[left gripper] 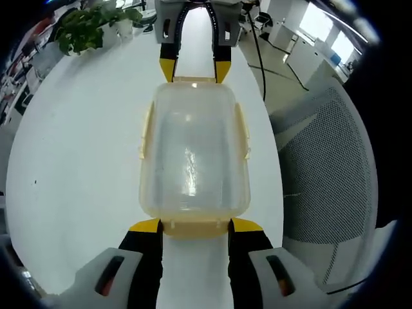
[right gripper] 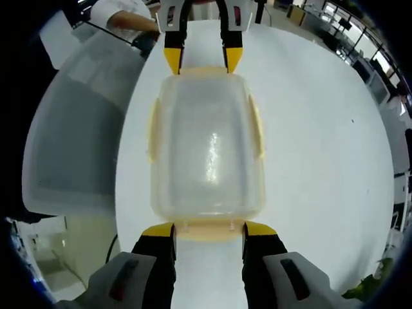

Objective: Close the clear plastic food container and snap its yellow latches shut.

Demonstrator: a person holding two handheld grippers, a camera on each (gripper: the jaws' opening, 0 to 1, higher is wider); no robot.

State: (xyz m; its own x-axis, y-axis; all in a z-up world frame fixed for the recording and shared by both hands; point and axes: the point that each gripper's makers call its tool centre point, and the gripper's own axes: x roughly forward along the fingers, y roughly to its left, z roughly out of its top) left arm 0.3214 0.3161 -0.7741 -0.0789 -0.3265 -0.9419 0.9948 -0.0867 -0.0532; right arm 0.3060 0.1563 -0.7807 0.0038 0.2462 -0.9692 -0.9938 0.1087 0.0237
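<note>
- Left gripper view: looking along left claw, jaws spread wide, yellow tips sitting at the near short end of the clear container, apparently touching its rim, not clamping anything.
- Seeing right claw coming in from the far side, tips spread at the opposite short end.
- Container resting flat on the white bench, lid seated on top; inside looking empty, just glare on the plastic.
- Yellow side latches lying along the long edges; snapped or not, cannot tell. Judging lid closing done, latch pressing likely remaining.
- Potted plant sitting far off on the bench, mesh chair standing beside it.
- Right gripper view: looking along right claw, jaws wide apart, tips at near short end of the container.
- Left claw facing it at the far end, likewise spread.
- End latch strip lying between the near tips.
</note>
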